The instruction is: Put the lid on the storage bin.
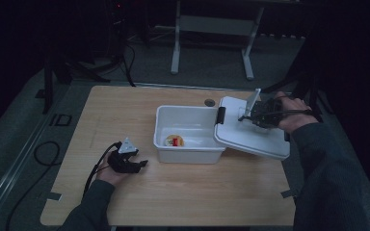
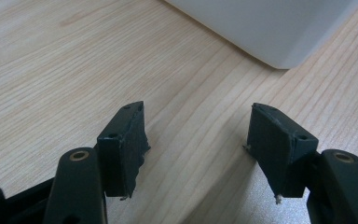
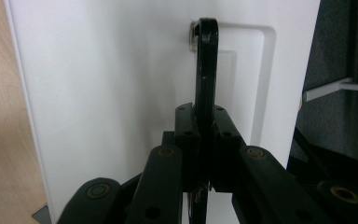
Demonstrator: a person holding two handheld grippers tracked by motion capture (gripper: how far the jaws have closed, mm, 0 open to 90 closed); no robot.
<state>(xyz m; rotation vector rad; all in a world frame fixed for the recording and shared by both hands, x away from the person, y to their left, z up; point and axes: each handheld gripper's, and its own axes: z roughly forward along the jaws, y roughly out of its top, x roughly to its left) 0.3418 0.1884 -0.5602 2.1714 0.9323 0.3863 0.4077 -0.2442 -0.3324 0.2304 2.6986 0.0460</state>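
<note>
White lid [image 1: 250, 132] tilted over bin [image 1: 189, 135] right rim, near worktop [image 1: 173, 192] right edge. Rigid, light, slick plastic; best taken by black handle [image 3: 207, 70]. Right tool [image 1: 250, 115] clamped there; left tool [image 1: 137, 161] agape, empty.

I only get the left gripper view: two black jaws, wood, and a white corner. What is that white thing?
Observer: It is a white bin standing open on the table.
Operator: Is anything inside it?
Observer: Yes, one small yellow and red thing lies on its floor; I cannot tell what it is.
Operator: Where is its lid?
Observer: The white lid sits tilted, its left edge over the bin's right rim.
Operator: Who is holding it?
Observer: The right gripper is shut on the lid's black handle. The left gripper stands open above bare wood.
</note>
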